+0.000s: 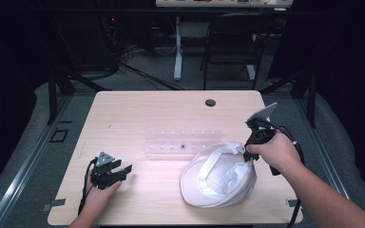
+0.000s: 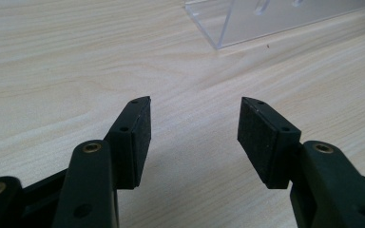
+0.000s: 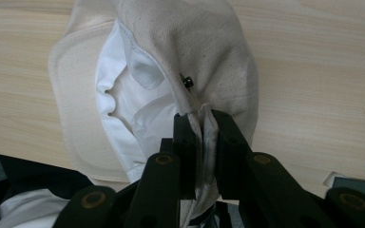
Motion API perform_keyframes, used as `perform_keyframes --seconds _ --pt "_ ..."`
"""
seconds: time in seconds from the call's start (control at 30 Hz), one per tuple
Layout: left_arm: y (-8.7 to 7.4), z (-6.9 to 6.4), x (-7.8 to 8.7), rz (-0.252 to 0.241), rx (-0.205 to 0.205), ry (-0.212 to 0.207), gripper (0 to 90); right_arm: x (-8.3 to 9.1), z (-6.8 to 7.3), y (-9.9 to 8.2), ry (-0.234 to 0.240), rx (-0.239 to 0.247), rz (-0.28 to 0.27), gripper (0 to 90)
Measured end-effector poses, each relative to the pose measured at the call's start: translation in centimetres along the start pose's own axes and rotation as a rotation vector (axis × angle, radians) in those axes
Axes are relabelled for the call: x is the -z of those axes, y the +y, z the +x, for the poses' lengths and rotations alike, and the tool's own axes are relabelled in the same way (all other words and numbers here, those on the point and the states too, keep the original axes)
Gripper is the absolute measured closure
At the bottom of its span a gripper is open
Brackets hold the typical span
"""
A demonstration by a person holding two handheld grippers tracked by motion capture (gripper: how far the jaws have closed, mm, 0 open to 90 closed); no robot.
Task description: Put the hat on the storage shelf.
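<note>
Right tongs (image 3: 202, 118) clamped on the back edge of the white cap (image 1: 218, 175), pinching fabric to lift it, brim low over the desk (image 1: 161, 199); left tongs (image 2: 193, 130) apart, parked idle near the clear acrylic rack (image 1: 180, 142), holding nothing.

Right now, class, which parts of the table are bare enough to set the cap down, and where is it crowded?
Bare wood lies between the left gripper and the cap, and along the far table edge behind the clear rack. It is crowded at the right, where the right gripper pinches the cap's edge close by the rack.
</note>
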State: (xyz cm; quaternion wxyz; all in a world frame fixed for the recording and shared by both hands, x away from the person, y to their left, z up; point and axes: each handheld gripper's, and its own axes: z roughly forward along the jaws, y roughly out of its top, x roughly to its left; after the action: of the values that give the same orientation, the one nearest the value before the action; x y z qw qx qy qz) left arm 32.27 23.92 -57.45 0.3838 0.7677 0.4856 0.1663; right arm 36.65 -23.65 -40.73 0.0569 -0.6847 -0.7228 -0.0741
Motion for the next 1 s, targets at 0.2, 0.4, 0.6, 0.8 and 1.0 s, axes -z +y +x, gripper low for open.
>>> perform_keyframes --seconds 0.2,0.4,0.6,0.8,1.0 --pt "0.0 0.0 0.0 0.0 -0.001 0.002 45.7 0.7 0.2 0.0 0.043 -0.007 0.005 81.8" --pt "0.0 -0.1 0.0 0.004 0.0 0.001 45.7 1.5 0.4 0.0 0.098 -0.038 0.008 81.8" --pt "0.0 -0.1 0.0 0.002 0.0 -0.001 45.7 2.5 0.5 -0.1 0.158 -0.058 0.005 81.8" --pt "0.0 -0.1 0.1 0.005 -0.003 -0.004 45.6 3.4 0.6 -0.1 0.223 -0.071 0.027 81.8" --pt "0.0 -0.1 0.0 0.006 -0.007 -0.005 45.6 4.1 0.8 -0.2 0.302 -0.077 0.011 81.8"
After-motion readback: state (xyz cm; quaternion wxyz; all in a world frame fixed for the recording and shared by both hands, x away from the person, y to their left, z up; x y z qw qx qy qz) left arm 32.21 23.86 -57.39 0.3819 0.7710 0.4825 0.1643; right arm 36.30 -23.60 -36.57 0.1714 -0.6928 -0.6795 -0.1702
